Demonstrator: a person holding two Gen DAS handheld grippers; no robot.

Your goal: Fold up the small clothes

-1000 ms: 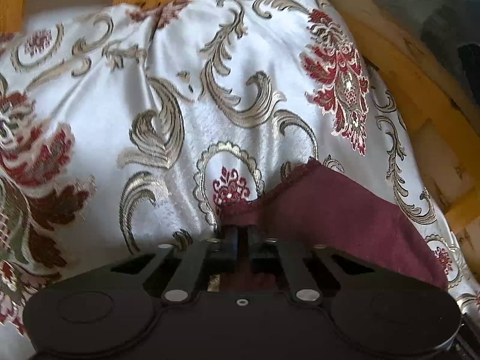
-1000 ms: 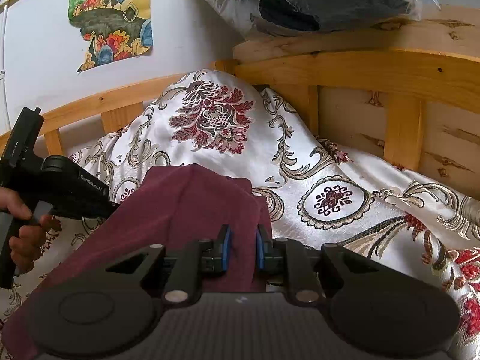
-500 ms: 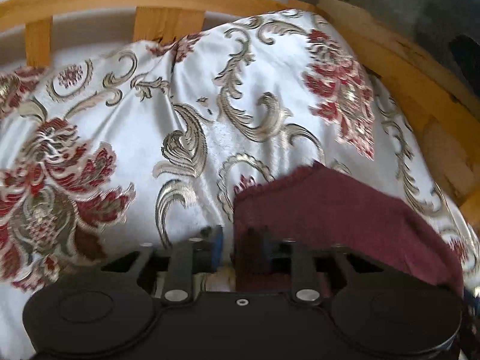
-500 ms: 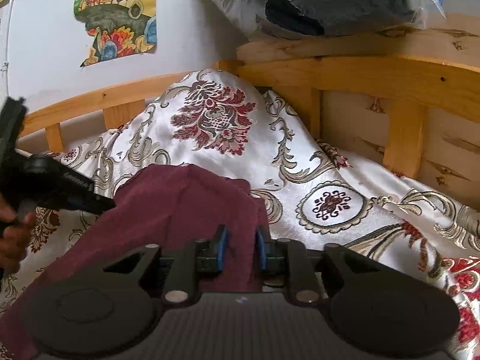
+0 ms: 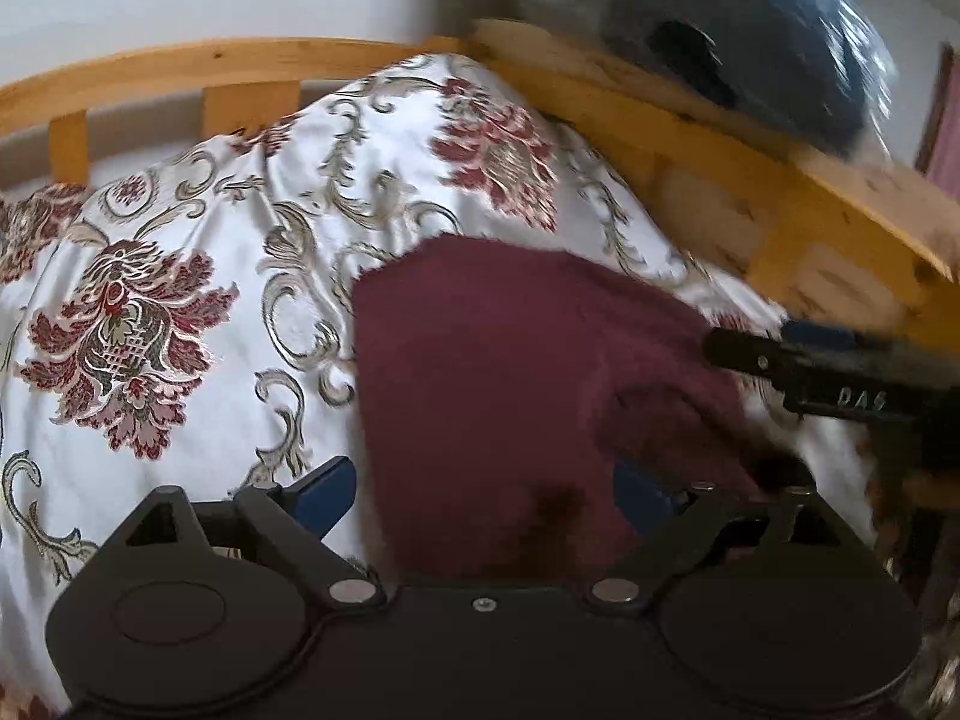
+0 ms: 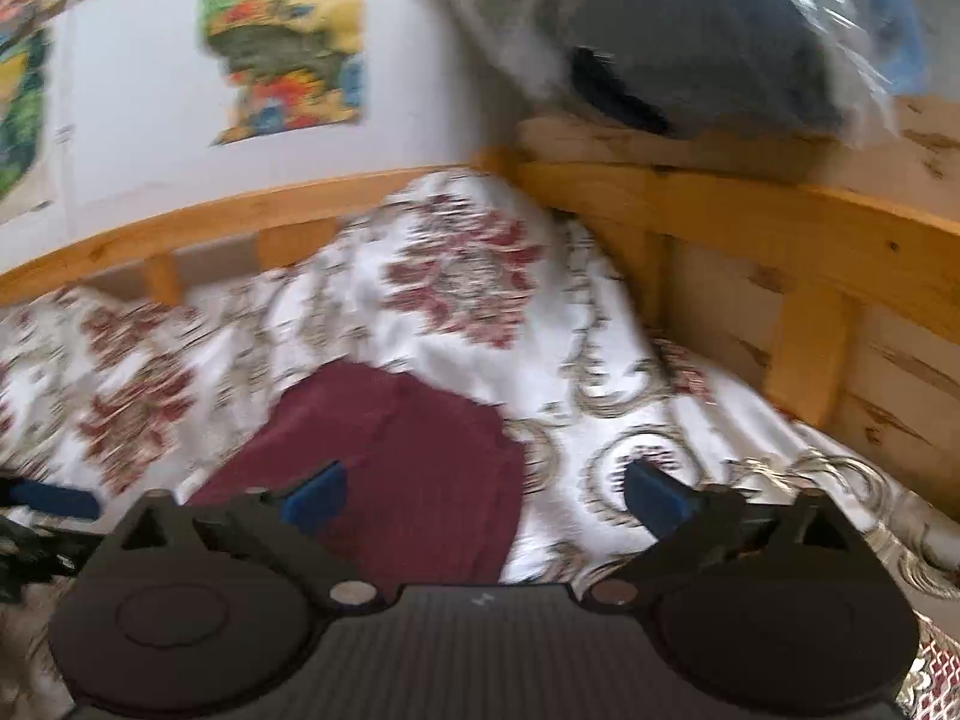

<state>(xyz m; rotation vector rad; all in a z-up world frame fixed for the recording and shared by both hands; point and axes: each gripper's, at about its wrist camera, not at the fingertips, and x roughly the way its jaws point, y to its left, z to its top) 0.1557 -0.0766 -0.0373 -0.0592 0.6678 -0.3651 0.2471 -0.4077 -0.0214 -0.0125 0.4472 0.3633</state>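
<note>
Both grips seen a second ago have been released: jaws of the left gripper and right gripper are opening, unclamped, and the maroon garment is left folded on the brocade bedspread, fold judged complete.

Left wrist camera sits low behind its own left gripper, looking forward and slightly down, close over the maroon garment on the floral bedspread, toward the wooden bed rail. Right wrist camera rides behind the right gripper, facing the same headboard corner from nearby. Both views share the garment, bedspread, rail, wall poster and plastic-wrapped bundle.
</note>
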